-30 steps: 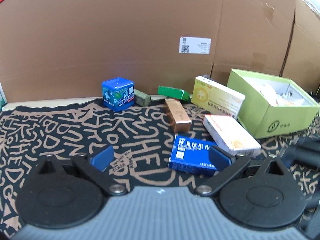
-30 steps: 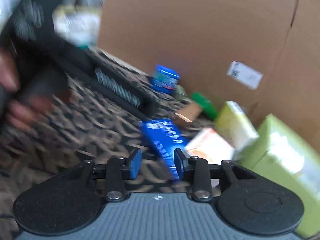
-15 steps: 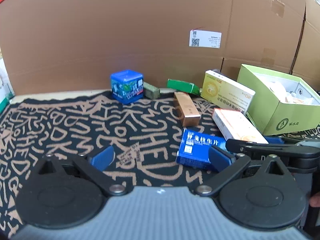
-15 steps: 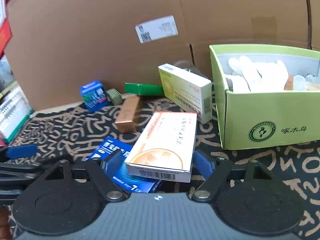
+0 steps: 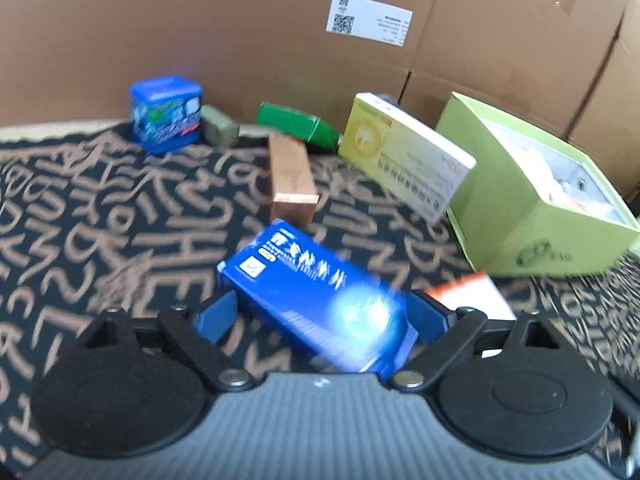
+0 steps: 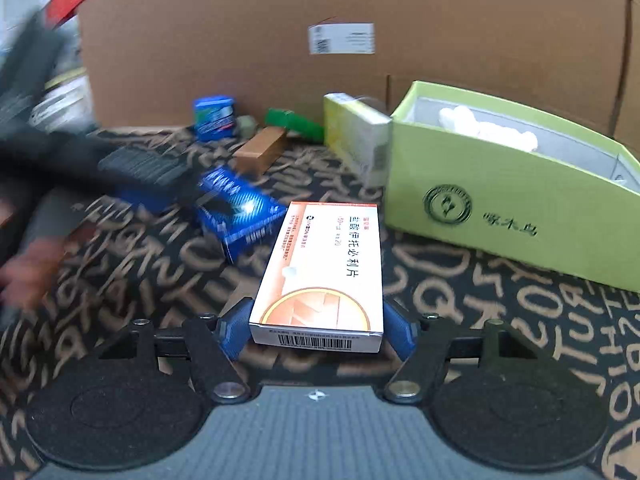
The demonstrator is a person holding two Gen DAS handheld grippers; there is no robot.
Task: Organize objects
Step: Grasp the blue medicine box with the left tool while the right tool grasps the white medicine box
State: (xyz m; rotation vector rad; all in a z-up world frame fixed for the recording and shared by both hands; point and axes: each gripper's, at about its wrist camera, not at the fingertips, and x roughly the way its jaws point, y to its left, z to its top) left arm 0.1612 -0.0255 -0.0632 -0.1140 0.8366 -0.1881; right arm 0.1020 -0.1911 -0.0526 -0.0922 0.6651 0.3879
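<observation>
A blue medicine box (image 5: 312, 280) lies slanted on the patterned mat (image 5: 100, 200), between the fingers of my left gripper (image 5: 320, 312). Those jaws are closing, and I see no firm press on the box. The picture is blurred there. In the right wrist view a white and orange medicine box (image 6: 324, 264) lies flat between the fingers of my right gripper (image 6: 316, 328). Its jaws are closing and both pads lie against the box's long sides. The left gripper (image 6: 120, 168) shows there as a dark blur over the blue box (image 6: 240, 208).
An open light-green box (image 5: 532, 216) holding white items stands at the right. A yellow-white carton (image 5: 404, 160) leans beside it. A copper box (image 5: 290, 176), a green box (image 5: 298, 124), a blue tub (image 5: 166, 114) and an olive block (image 5: 218, 130) lie further back. Behind them rises a cardboard wall (image 5: 240, 40).
My left gripper moved forward and down until the blue box came between its fingers. The right gripper rolled level, opened, then narrowed around the white and orange box.
</observation>
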